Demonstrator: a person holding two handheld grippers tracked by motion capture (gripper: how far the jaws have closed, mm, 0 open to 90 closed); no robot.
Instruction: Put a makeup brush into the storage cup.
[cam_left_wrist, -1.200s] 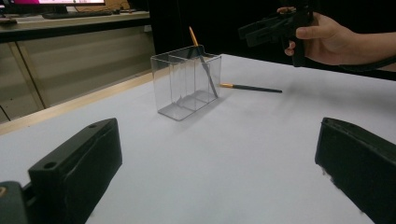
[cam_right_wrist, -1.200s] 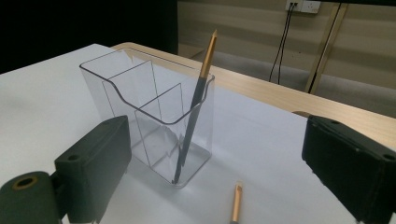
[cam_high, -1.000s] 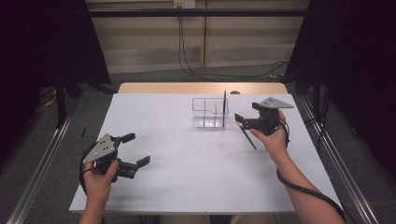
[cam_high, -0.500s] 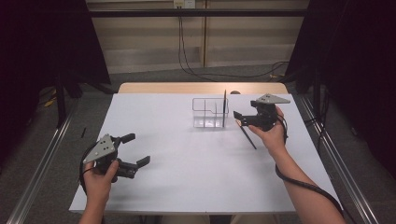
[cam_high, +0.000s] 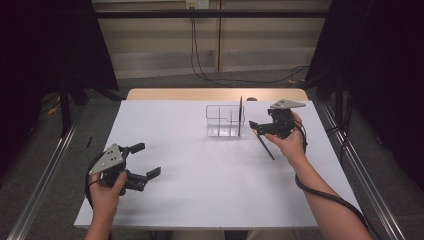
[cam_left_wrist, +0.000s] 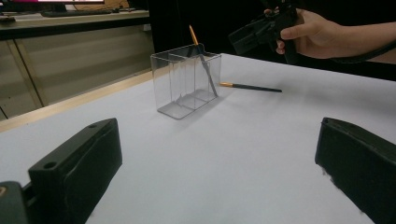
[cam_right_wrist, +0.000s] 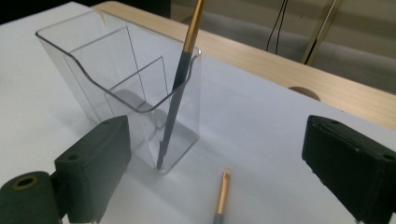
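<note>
A clear plastic organizer (cam_high: 224, 121) (cam_left_wrist: 183, 83) (cam_right_wrist: 112, 77) with several compartments stands on the white table (cam_high: 200, 170), toward the far side. A dark pen with a gold end (cam_high: 240, 115) (cam_left_wrist: 204, 65) (cam_right_wrist: 179, 88) leans upright in its right-hand compartment. A second pen of the same kind (cam_high: 265, 146) (cam_left_wrist: 252, 87) (cam_right_wrist: 222, 196) lies flat on the table beside the organizer. My right gripper (cam_high: 259, 125) (cam_right_wrist: 219, 154) hovers open just right of the organizer, above the lying pen, holding nothing. My left gripper (cam_high: 147, 160) (cam_left_wrist: 219, 158) rests open near the front left, far from the organizer.
A wooden strip (cam_high: 215, 94) (cam_right_wrist: 280, 65) runs along the table's far edge. Metal rails (cam_high: 45, 165) flank the table on the floor. Cables (cam_high: 200, 55) hang down the back wall. The person's right hand and the right gripper (cam_left_wrist: 268, 28) appear in the left gripper view, beyond the organizer.
The right gripper has drifted slightly farther from the person, staying beside the organizer. The left gripper and both pens have not moved.
</note>
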